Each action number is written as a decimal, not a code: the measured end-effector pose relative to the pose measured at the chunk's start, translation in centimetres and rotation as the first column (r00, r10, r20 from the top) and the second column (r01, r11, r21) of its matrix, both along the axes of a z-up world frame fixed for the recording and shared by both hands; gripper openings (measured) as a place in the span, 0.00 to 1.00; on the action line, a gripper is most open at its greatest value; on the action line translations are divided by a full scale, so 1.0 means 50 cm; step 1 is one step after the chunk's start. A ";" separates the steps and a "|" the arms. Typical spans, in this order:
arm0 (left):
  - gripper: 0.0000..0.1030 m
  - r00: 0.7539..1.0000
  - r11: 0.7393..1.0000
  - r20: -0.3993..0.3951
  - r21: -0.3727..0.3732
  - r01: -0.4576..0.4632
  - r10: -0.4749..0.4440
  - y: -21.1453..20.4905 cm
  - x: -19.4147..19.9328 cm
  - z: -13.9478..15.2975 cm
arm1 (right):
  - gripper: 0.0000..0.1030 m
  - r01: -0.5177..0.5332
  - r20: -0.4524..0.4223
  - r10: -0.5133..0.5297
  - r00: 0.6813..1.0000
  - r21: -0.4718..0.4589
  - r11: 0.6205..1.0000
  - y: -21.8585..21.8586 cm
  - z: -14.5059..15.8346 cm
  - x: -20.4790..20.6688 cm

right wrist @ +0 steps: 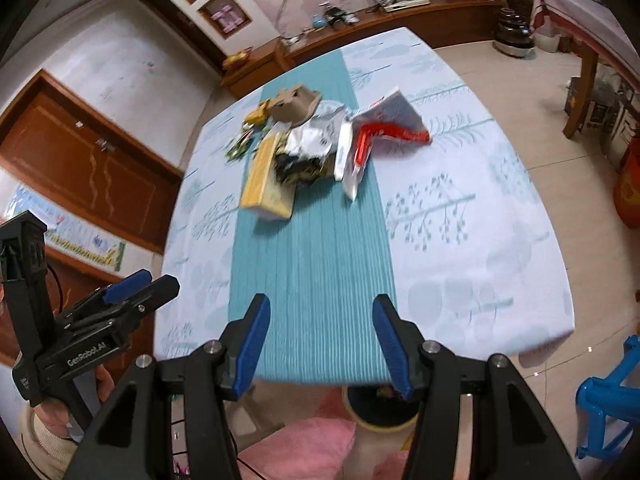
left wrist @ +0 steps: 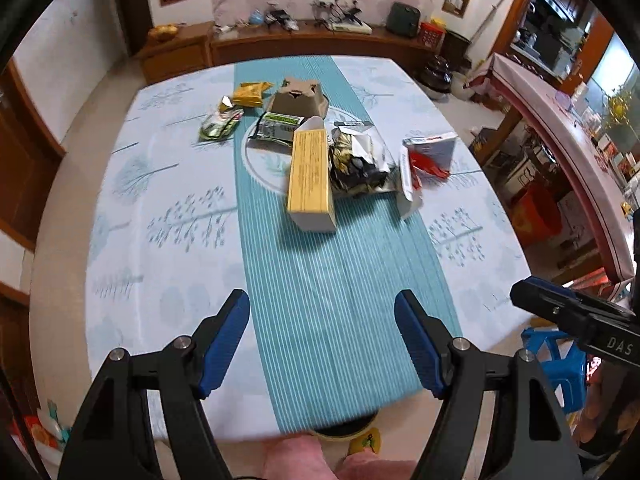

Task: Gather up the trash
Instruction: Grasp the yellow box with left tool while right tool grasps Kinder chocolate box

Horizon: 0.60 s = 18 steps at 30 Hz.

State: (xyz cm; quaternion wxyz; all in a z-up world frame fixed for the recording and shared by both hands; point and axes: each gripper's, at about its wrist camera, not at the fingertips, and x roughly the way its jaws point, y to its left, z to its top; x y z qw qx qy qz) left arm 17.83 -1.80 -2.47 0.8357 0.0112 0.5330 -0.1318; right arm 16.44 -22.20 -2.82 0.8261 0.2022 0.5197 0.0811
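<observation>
Trash lies in a heap at the far middle of the table (left wrist: 168,264): a long yellow carton (left wrist: 310,176) (right wrist: 266,184), a crumpled foil wrapper (left wrist: 360,162) (right wrist: 310,148), a red and white packet (left wrist: 426,158) (right wrist: 380,132), a brown paper tray (left wrist: 298,98) (right wrist: 294,106), a green-labelled wrapper (left wrist: 276,126), a small green packet (left wrist: 218,126) and a yellow packet (left wrist: 250,94). My left gripper (left wrist: 322,308) hangs open over the near table edge, nothing between its fingers. My right gripper (right wrist: 320,312) is open too, short of the heap.
A teal striped runner (left wrist: 328,280) crosses the pale tablecloth. A blue plastic stool (right wrist: 612,400) stands on the floor to the right. A wooden sideboard (left wrist: 280,46) lines the far wall. A round dark bin (right wrist: 380,406) sits under the near edge, beside pink-clad knees.
</observation>
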 end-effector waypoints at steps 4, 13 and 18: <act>0.71 0.998 0.999 -0.048 -0.019 0.048 -0.049 -0.001 0.101 -0.033 | 0.52 0.056 -0.028 -0.056 0.998 -0.021 0.998 0.015 -0.016 0.074; 0.71 0.978 0.994 -0.174 -0.034 0.108 -0.112 -0.019 0.263 -0.146 | 0.52 0.152 -0.079 -0.160 0.984 -0.098 0.984 0.028 -0.076 0.224; 0.71 0.969 0.994 -0.223 -0.044 0.098 -0.105 -0.023 0.309 -0.189 | 0.52 0.165 -0.109 -0.177 0.978 -0.116 0.980 0.029 -0.110 0.274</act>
